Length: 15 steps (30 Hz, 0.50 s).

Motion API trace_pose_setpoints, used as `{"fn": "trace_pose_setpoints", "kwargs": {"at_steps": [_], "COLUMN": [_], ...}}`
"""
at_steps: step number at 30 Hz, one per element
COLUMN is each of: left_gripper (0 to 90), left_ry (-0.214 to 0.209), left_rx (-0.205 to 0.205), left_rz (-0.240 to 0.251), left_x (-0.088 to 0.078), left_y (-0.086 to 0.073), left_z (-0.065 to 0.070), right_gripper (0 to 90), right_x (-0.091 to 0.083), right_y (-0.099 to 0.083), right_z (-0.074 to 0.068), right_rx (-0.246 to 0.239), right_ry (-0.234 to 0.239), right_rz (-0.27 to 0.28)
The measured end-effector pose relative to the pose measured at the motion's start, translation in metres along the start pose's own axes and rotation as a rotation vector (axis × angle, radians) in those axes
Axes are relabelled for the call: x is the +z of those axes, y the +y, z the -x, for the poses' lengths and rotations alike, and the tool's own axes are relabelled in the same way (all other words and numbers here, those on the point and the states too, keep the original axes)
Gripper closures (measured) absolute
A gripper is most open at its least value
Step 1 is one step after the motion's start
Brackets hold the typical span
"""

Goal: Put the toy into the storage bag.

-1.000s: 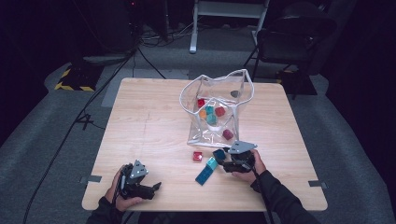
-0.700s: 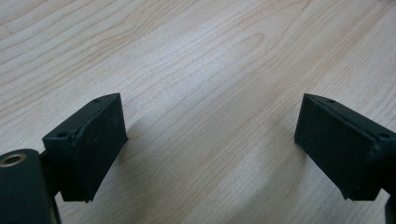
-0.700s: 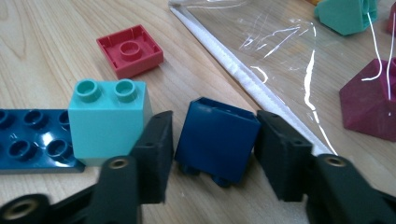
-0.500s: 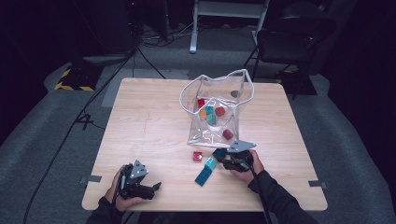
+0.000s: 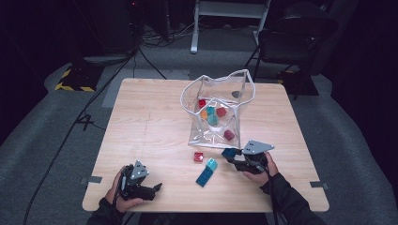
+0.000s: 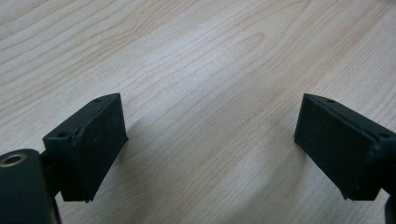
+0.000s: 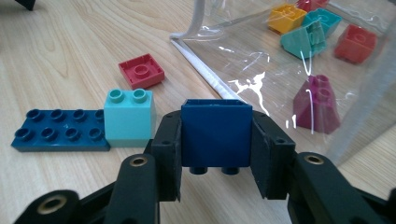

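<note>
Now right tongs (image 7: 215, 156) clamped on dark blue brick (image 7: 215, 133), held just off worktop (image 5: 150, 117) beside clear bag (image 5: 218, 105); left tongs (image 6: 210, 144) wide open, empty. Several bricks bagged; red plate (image 7: 141, 70), teal cube (image 7: 129, 116), blue plate (image 7: 56, 130) left outside

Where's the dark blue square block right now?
The dark blue square block is clamped in the right tongs, just off the table, between the turquoise block and the clear bag.

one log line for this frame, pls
right gripper: shut on dark blue brick | left gripper: open | near clear bag
</note>
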State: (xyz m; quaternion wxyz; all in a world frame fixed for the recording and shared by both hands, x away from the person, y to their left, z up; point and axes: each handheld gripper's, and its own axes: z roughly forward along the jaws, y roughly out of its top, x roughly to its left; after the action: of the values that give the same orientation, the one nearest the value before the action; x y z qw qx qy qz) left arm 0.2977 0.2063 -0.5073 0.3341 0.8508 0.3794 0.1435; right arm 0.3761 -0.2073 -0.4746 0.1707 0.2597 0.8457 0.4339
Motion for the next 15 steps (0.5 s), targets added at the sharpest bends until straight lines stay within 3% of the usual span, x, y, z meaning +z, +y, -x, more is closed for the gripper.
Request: {"fn": "trace_pose_setpoints", "kwargs": {"at_steps": [15], "left_gripper": [9.4], "left_ry": [-0.002], "left_rx": [0.000], "left_rz": [-0.001], "left_x": [0.000], "left_y": [0.000], "left_z": [0.000], "right_gripper": [59.1], "right_x": [-0.035], "right_y": [0.008], "right_z": [0.004], "right_rx": [-0.005], "right_ry": [-0.025], "right_rz": [0.074]}}
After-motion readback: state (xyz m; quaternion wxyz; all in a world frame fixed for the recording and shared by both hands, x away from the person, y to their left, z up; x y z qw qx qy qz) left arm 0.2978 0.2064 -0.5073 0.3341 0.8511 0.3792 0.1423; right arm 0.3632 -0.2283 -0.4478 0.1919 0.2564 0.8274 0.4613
